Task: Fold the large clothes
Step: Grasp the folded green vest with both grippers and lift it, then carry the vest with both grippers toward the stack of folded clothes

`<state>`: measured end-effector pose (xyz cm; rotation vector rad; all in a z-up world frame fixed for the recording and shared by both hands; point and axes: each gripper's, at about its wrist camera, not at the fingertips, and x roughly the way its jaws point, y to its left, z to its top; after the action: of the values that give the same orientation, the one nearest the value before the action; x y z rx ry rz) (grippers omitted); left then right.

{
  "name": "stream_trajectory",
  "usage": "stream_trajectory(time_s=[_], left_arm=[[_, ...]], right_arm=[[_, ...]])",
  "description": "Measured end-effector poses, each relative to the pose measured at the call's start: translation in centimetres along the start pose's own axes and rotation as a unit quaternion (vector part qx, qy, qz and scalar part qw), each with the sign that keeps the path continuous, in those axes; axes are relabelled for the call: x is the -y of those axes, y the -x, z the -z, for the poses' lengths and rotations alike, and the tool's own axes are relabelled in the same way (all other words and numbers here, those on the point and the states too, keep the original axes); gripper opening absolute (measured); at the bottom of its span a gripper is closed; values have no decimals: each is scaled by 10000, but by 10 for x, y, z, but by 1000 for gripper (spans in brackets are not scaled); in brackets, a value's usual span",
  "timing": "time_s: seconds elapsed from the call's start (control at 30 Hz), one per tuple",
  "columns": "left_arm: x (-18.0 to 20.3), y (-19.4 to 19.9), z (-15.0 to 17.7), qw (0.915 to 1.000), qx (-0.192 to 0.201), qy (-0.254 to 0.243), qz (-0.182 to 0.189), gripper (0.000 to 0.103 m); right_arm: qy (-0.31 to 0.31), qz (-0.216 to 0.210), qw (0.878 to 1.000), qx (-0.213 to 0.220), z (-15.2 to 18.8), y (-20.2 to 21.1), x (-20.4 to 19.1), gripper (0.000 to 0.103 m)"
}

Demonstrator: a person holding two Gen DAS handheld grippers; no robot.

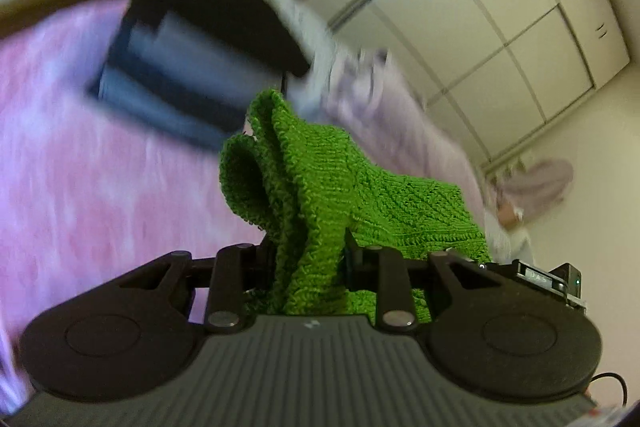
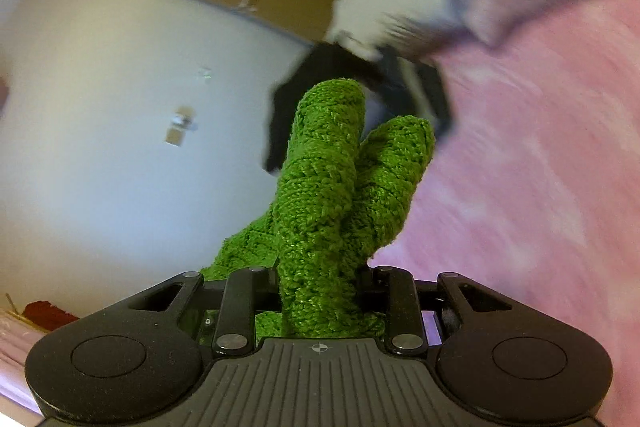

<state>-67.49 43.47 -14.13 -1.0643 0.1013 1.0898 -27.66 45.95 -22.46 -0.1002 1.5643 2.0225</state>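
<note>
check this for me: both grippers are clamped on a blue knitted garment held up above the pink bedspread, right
Not quite: the knitted garment is green, not blue. Both wrist views show it. The rest holds: the left gripper and right gripper are each clamped on it, above the pink bedspread.

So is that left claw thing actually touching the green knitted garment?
Touching. In the left wrist view the left gripper has a bunched fold of the green knitted garment pinched between its fingers, the knit spilling out on both sides.
</note>
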Motion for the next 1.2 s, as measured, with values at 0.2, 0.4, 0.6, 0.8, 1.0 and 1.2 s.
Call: stream_trajectory(time_s=[0.2, 0.4, 0.6, 0.8, 1.0, 1.2], left_arm=[[-24, -32, -159, 9989, 457, -47, 79, 24], [-75, -85, -283, 9968, 750, 84, 249, 24], [-124, -136, -323, 9980, 571, 274, 90, 24], [-155, -164, -332, 9986, 456, 254, 62, 25], [-173, -192, -315, 9972, 434, -68, -608, 47], [-160, -146, -310, 9867, 1024, -287, -1231, 50]], right_arm=[[463, -209, 9984, 249, -107, -110, -75, 25], [614, -306, 9972, 308, -206, -225, -103, 26], [609, 82, 9979, 190, -246, -308, -89, 26], [544, 213, 9982, 140, -253, -346, -59, 27], [845, 1403, 9861, 272, -251, -376, -29, 50], [1913, 2511, 9389, 1372, -223, -349, -60, 54]])
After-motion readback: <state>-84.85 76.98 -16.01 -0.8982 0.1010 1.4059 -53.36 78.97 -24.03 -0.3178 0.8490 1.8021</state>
